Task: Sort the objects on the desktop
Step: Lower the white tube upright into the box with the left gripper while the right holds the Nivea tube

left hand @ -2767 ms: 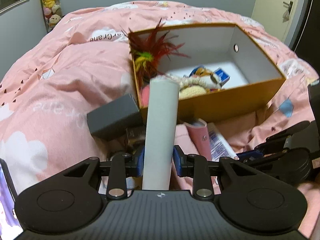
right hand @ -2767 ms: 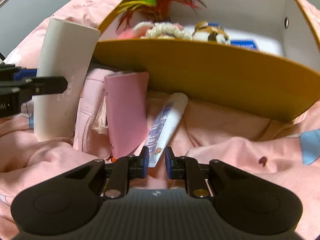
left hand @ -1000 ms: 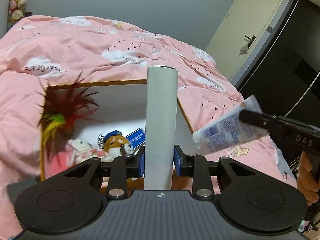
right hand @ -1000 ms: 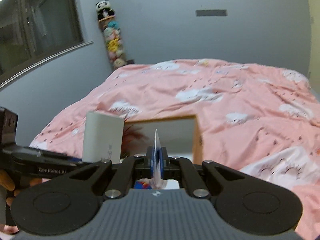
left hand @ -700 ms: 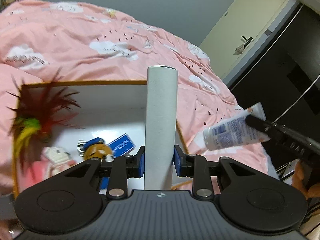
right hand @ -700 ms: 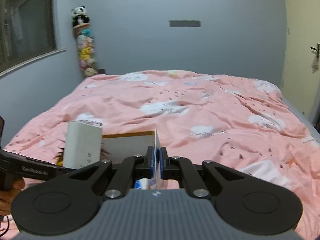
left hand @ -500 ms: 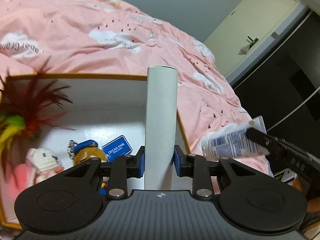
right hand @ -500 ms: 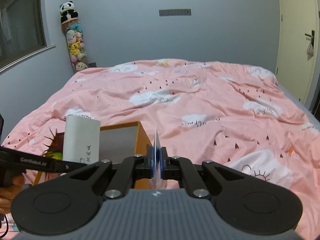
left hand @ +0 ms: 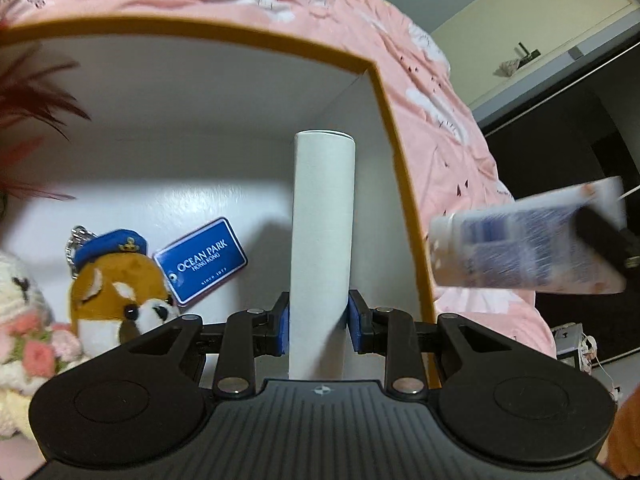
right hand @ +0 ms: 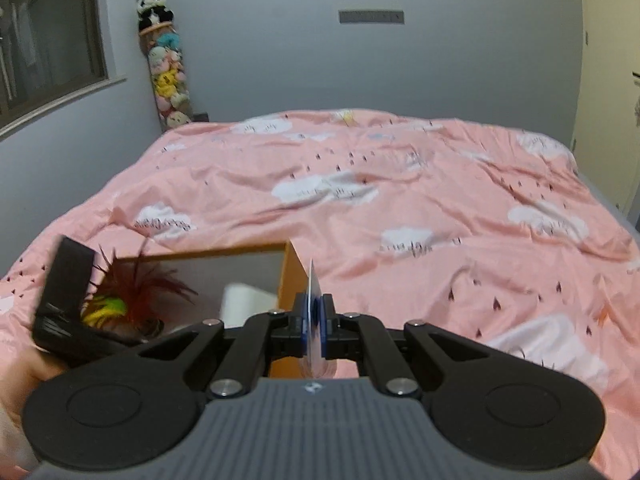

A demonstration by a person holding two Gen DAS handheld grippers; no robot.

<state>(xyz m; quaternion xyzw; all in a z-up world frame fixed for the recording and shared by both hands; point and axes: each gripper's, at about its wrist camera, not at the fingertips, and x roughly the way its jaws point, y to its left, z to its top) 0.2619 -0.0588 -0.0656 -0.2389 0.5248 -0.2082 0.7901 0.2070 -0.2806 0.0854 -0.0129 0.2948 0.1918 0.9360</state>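
Note:
My left gripper is shut on a tall white cylinder, held upright inside the orange box near its right wall. My right gripper is shut on the flat end of a white and blue tube, seen edge-on. In the left wrist view that tube hangs blurred outside the box, beyond its right wall. The same box shows low left in the right wrist view, and the cylinder's top pokes up inside it.
Inside the box lie a fox keychain, a blue Ocean Park tag, a knitted doll with pink flowers and a red feather toy. The pink duvet surrounds the box. A dark wardrobe stands at right.
The left gripper has dropped lower and forward into the box with the cylinder, so the box walls now fill the view. The right gripper with the tube has shifted slightly.

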